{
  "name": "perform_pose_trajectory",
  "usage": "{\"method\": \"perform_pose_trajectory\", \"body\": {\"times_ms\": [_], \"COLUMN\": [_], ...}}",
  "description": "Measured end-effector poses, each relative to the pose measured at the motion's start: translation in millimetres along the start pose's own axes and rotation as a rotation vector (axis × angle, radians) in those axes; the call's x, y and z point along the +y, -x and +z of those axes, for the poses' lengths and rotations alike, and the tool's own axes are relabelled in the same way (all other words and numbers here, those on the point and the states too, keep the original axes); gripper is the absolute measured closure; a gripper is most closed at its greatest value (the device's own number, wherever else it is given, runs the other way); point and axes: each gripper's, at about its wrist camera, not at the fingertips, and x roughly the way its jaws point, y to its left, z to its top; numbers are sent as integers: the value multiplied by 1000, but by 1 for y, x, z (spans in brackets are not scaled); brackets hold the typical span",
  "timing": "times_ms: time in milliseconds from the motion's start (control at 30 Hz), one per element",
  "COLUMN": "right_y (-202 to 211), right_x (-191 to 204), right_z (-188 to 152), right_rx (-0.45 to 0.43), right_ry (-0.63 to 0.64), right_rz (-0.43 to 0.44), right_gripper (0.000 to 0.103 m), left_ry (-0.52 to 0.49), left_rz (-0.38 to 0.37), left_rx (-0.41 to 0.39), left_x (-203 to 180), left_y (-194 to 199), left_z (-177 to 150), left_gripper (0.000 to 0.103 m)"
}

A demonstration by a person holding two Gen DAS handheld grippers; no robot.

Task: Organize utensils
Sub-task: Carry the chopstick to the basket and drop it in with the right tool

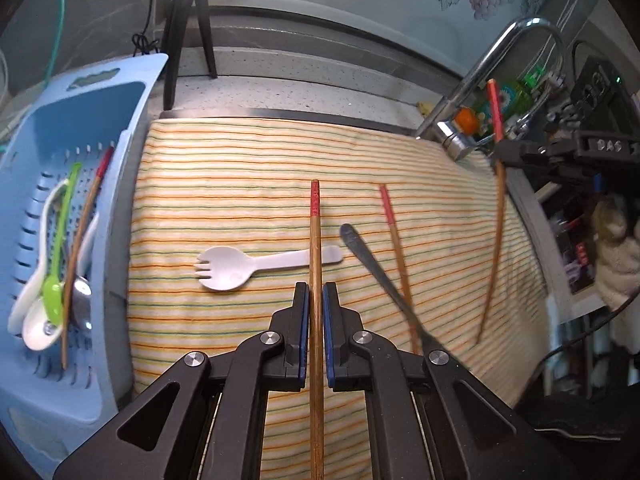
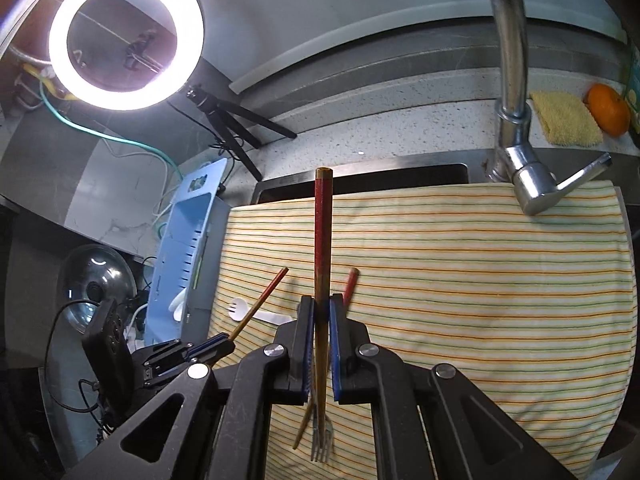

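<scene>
In the left wrist view my left gripper (image 1: 315, 288) is shut on a red-tipped wooden chopstick (image 1: 315, 216) above the striped cloth (image 1: 240, 168). On the cloth lie a white spork (image 1: 240, 266), a metal fork (image 1: 372, 264) and another chopstick (image 1: 396, 236). At the right, my right gripper (image 1: 516, 152) holds a chopstick (image 1: 496, 216) lifted off the cloth. In the right wrist view the right gripper (image 2: 321, 300) is shut on that chopstick (image 2: 322, 220), over the fork's tines (image 2: 322, 446). The left gripper (image 2: 212, 346) shows at lower left.
A blue slotted basket (image 1: 80, 120) at the cloth's left edge holds spoons and a chopstick. A chrome faucet (image 2: 512, 80) rises at the back right, with a sponge (image 2: 568, 120) and an orange (image 2: 608, 108) behind it. A ring light (image 2: 126, 36) on a tripod stands at the back left.
</scene>
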Motion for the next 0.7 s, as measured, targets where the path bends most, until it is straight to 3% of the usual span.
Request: {"method": "perform_pose_trajectory", "body": {"times_ms": [333,700], "right_y": [-16,-60], "right_x": [44,124], "right_z": [1,21], "right_rx": [31,67], "right_ry": [32,88], "right_rz": [93,189], "right_gripper": [96,96], "left_ry": [30,76], "left_rz": [51,164], "left_rx": [-86,-166], "left_x": [15,70], "left_y": [37,85], "left_z": [7,9], "left_gripper": [98,98]}}
